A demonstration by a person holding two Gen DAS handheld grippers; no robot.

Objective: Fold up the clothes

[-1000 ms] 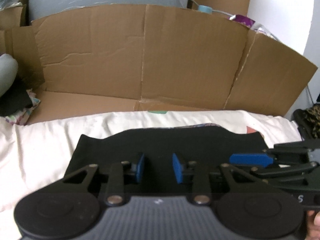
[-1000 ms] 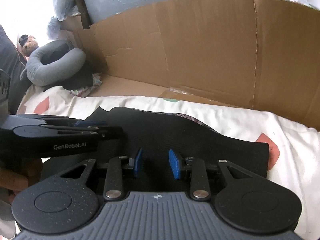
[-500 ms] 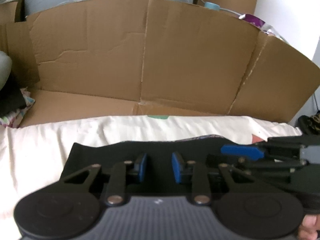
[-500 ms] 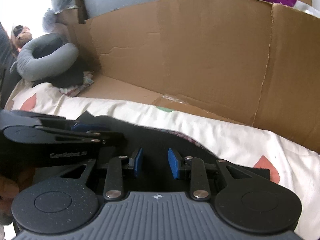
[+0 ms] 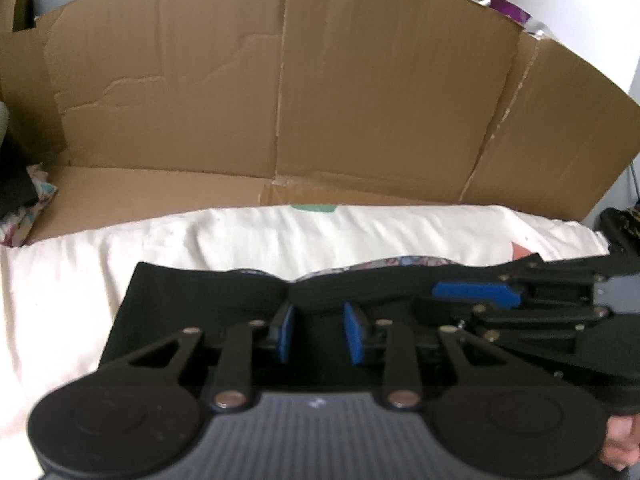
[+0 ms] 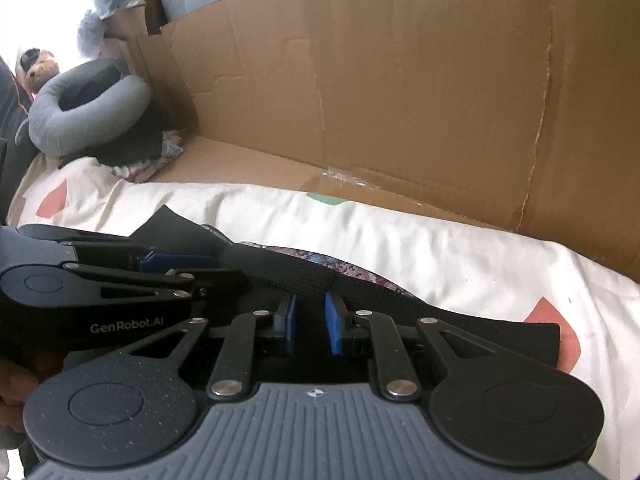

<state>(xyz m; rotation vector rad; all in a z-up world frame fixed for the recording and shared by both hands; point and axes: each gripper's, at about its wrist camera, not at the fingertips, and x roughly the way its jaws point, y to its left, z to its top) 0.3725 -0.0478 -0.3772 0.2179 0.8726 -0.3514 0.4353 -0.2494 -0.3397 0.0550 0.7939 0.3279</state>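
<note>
A black garment (image 5: 208, 300) lies flat on the bed (image 5: 60, 280), spread sideways across the white sheet near the bed's near edge, with a strip of patterned purple-and-white fabric (image 6: 340, 264) peeking out along its far edge. Both grippers hang over it side by side, pointing downward toward the cloth. The left gripper (image 5: 318, 330) sits above the garment's middle, its blue fingers (image 5: 285, 332) set a moderate gap apart; a raised ridge of black cloth seems to run into that gap, but the dark-on-dark blur does not show whether the pads press it, so I cannot tell if it grasps anything. The right gripper (image 6: 310, 324) is just beside it on the right, and its fingers (image 6: 332, 326) are closing, the gap between them narrow; black fabric lies under and between them, yet the pads do not visibly pinch it. In the left view the right gripper comes in from the right edge, its blue pad lying low over the garment. A person's hand (image 5: 620, 444) shows at the lower right corner of that view. Along the far edge of the bed stands a wall of flattened cardboard (image 5: 280, 100). At the bed's far left corner rests a grey neck pillow (image 6: 84, 112) on a small heap of dark and patterned clothes (image 6: 152, 156), with a soft toy (image 6: 38, 68) behind it. Coral patches (image 6: 560, 332) mark the sheet.
</note>
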